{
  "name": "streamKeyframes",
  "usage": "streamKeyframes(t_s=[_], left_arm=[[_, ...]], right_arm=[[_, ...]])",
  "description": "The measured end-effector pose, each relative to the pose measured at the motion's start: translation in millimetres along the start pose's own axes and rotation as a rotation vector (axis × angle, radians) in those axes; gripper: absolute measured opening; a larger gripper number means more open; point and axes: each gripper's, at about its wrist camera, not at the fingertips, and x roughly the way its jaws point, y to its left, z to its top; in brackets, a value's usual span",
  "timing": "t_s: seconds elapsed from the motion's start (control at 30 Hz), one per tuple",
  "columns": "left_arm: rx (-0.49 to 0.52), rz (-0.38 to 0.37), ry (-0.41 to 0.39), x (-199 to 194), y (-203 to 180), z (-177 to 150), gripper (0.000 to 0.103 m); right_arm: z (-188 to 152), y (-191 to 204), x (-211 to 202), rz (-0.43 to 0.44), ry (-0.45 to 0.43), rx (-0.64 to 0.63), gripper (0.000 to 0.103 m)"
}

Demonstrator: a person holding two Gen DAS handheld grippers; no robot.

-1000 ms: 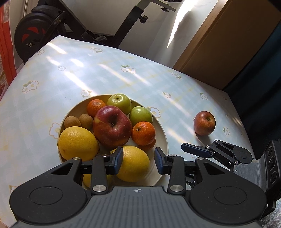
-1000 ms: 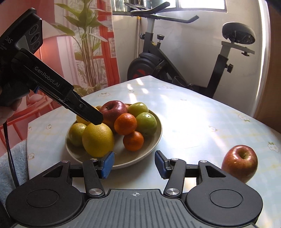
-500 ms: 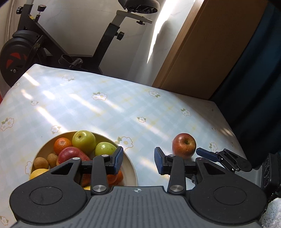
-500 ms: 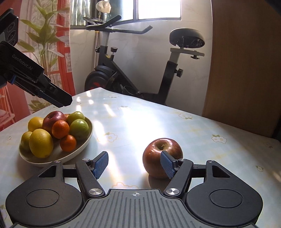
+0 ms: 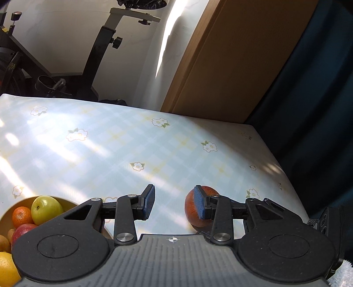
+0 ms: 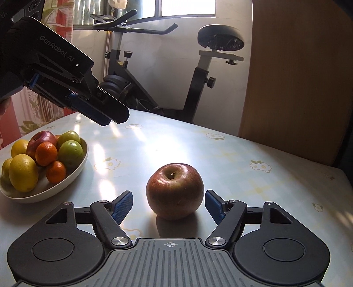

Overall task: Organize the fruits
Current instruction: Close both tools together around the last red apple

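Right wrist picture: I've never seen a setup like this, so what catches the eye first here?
A lone red apple stands on the flowered tablecloth, framed by the open blue-padded fingers of the right gripper, untouched. To its left sits a bowl piled with fruit, with the left gripper hovering above it.

Place: I take this for a room in a home.
Table: I see a table (image 6: 253, 154) under a flowered, checked oilcloth.
Fitness gear: an exercise bike (image 6: 198, 72) stands by the white wall.
Window side: a red curtain (image 6: 64, 13) and leafy houseplant (image 6: 33, 119).
Furnishing: a wooden panel (image 5: 231, 57) beside a dark blue curtain (image 5: 320, 88).
Food: a bowl (image 6: 72, 174) of mixed fruit.
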Motion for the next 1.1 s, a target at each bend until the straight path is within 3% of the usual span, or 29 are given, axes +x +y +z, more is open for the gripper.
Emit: streamKeyframes(t_s=[0.37, 0.7, 1.1], left_arm=[[0.048, -0.067, 0.081, 42.2, -8.9, -4.8, 0.04], [-0.056, -0.163, 0.158, 66.0, 2.4, -8.6, 0.039], [-0.099, -0.224, 0.163, 69.9, 6.5, -11.2, 0.033]], right_arm=[[-6.6, -7.9, 15.6, 0.013, 0.022, 0.044, 0.06], [-8.8, -12.3, 15.1, 0.034, 0.016, 0.074, 0.06], [-10.4, -22.6, 13.7, 0.06, 0.008, 0.136, 0.059]])
